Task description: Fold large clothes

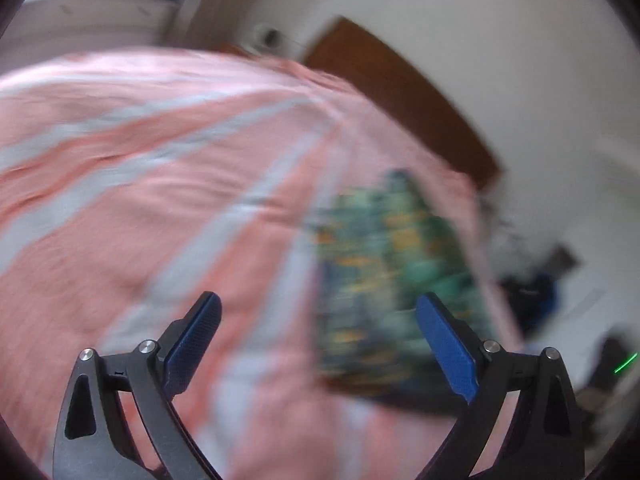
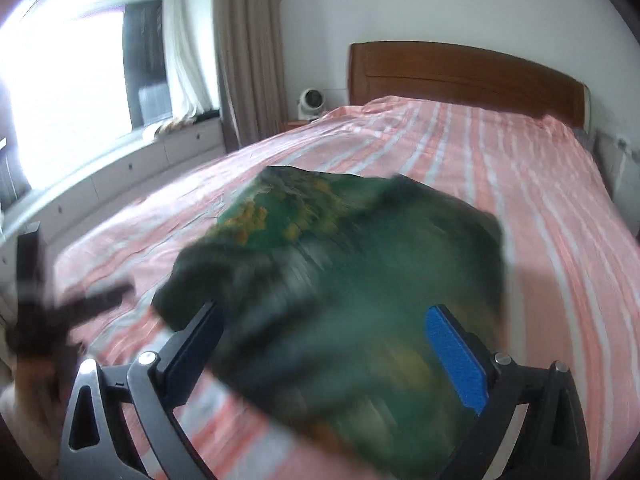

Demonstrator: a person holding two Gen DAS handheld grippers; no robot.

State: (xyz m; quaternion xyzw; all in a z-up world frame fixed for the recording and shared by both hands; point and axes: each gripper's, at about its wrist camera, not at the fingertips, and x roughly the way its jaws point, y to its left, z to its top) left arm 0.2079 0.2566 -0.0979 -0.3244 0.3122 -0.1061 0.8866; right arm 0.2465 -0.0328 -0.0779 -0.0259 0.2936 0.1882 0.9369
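Observation:
A green garment with yellow and orange pattern (image 2: pixel 340 264) lies folded in a bundle on the pink-and-white striped bed (image 2: pixel 500 168). It also shows, blurred, in the left wrist view (image 1: pixel 392 280), to the right of centre. My right gripper (image 2: pixel 324 344) is open and empty, with its blue pads on either side of the garment's near part, just above it. My left gripper (image 1: pixel 318 336) is open and empty over the striped bed cover (image 1: pixel 160 200), the garment ahead near its right finger. The left gripper also shows as a dark blur in the right wrist view (image 2: pixel 44 304).
A wooden headboard (image 2: pixel 460 76) stands at the far end of the bed. A small white fan (image 2: pixel 310 104) sits on a bedside stand. A window seat with drawers (image 2: pixel 132 164) and curtains (image 2: pixel 248 52) run along the left. Dark items (image 1: pixel 536 288) lie on the floor beside the bed.

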